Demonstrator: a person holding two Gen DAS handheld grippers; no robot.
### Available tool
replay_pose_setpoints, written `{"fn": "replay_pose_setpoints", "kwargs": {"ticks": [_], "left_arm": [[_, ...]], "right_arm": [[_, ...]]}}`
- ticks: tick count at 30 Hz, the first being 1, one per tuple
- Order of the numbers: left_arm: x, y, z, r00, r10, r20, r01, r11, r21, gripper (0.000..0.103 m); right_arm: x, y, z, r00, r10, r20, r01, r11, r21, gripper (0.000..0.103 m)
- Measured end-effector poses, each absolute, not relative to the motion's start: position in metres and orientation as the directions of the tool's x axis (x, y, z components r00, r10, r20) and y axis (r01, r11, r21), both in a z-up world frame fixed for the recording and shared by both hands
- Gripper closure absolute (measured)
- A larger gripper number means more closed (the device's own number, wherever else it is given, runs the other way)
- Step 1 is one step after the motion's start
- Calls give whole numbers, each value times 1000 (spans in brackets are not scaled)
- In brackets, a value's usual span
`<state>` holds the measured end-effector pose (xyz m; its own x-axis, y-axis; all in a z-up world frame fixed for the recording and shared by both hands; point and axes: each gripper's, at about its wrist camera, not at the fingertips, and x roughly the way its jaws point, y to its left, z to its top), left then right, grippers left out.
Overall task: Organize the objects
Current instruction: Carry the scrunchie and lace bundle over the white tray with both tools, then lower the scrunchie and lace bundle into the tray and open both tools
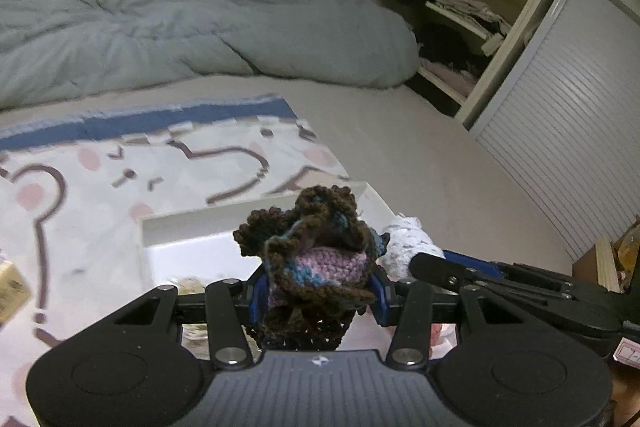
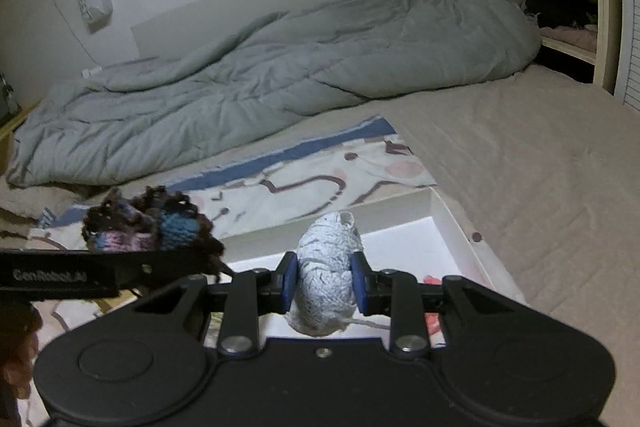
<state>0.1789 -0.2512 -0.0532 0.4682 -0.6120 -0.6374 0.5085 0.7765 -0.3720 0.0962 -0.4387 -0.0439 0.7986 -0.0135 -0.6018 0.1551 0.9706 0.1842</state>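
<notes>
My left gripper is shut on a crocheted piece of brown, pink and blue yarn that bulges above its blue pads. Just beyond and below it lies an open white box on the bed. My right gripper is shut on a pale bluish-white ball of yarn, held over the same white box. The grippers sit side by side. The left gripper with the crocheted piece shows at the left of the right wrist view. The right gripper and yarn ball show at the right of the left wrist view.
The box rests on a patterned pink, white and blue blanket on a beige sheet. A rumpled grey duvet fills the far side of the bed. An open wardrobe with clothes and a slatted door stand at the right. Small items lie inside the box.
</notes>
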Motion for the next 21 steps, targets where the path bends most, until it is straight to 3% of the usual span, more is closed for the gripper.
{"fn": "replay_pose_setpoints", "kwargs": {"ticks": [6,9,10,11,15,17,21], "left_arm": [[186,-264,-87,432,-644,-631,506,753,-422,54],[189,-268,-104,428,-643,-635,469,759,-452,42],[190,-270,-109,431,-622,-654,452,776,-440,30],[191,-271,-114,435,-602,-670,443,791,-423,26],[190,-270,-122,435,-568,-698,450,809,-378,26],[188,-269,-121,438,-563,-701,460,810,-363,27],[184,-269,-116,440,-556,-705,484,808,-336,27]], "right_arm": [[107,-439,-60,766,-27,-642,153,978,141,73],[110,-440,-66,755,-20,-655,140,982,131,73],[111,-441,-68,750,-18,-661,136,982,127,74],[111,-443,-72,742,-24,-670,138,983,117,74],[110,-452,-82,712,-37,-701,168,979,118,68],[109,-455,-87,694,-53,-718,188,976,109,58],[105,-456,-89,684,-54,-727,184,978,101,58]]}}
